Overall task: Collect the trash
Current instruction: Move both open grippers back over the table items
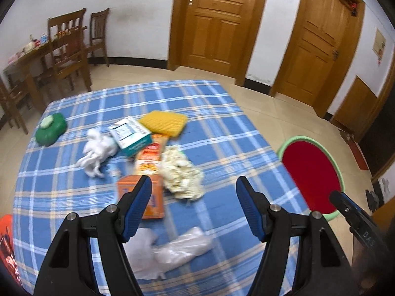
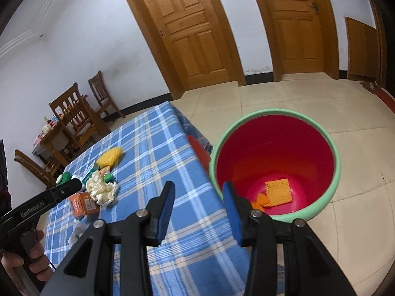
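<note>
Red-lined, green-rimmed bucket [image 2: 275, 148] holding orange mesh pad [image 2: 278, 192]; right gripper [image 2: 198, 198] parted, empty; left gripper [image 1: 193, 192] spread, empty over crumpled trash [image 1: 181, 172].

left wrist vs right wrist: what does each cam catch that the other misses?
Left wrist only: clear plastic bag near the table edge, white crumpled tissue, the teal box's printed face.
Right wrist only: the bin's inside, with an orange mesh pad on its bottom; a hand gripping the left tool's handle.
Both: plaid tablecloth, yellow sponge, orange carton, cream wad, red bin with green rim. Both tools are open and hold nothing.
</note>
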`<state>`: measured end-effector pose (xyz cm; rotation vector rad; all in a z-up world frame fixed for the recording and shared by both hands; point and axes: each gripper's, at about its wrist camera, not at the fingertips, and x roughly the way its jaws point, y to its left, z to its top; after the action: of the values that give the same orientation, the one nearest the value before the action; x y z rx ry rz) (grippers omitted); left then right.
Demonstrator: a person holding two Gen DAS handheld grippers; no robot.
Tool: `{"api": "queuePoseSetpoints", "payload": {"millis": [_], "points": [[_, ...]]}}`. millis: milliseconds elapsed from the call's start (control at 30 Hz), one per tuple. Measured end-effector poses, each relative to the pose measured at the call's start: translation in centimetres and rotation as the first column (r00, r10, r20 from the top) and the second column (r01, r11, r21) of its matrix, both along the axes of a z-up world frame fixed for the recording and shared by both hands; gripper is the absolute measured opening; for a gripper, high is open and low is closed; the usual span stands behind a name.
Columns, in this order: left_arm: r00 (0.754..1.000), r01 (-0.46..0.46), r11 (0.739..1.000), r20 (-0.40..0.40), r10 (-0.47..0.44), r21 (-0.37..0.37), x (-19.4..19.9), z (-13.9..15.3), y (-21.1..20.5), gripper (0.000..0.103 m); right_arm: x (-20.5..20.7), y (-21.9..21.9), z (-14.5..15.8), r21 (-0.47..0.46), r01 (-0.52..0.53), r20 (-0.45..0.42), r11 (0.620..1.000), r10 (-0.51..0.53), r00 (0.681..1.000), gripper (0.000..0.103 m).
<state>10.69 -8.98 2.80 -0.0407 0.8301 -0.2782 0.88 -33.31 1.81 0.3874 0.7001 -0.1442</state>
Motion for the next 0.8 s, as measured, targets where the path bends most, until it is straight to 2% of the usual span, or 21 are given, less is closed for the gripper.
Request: {"api": "queuePoseSetpoints", "payload": {"millis": [500, 800], "points": [[0.988, -0.138, 0.99, -0.06, 0.14, 0.035, 2.0, -3.7, 4.6, 0.071, 1.7, 2.9, -1.6, -0.007, -0.068, -0.058, 0.998, 0.068, 0.996, 0.043], [0.99, -0.121, 0.993, -0.076, 0.122, 0.014, 2.4, -4.7, 4.6, 0.071, 2.2, 3.9, -2.2, -0.004, -0.09, -0.08, 0.996, 0.089, 0.993, 0.043]]}}
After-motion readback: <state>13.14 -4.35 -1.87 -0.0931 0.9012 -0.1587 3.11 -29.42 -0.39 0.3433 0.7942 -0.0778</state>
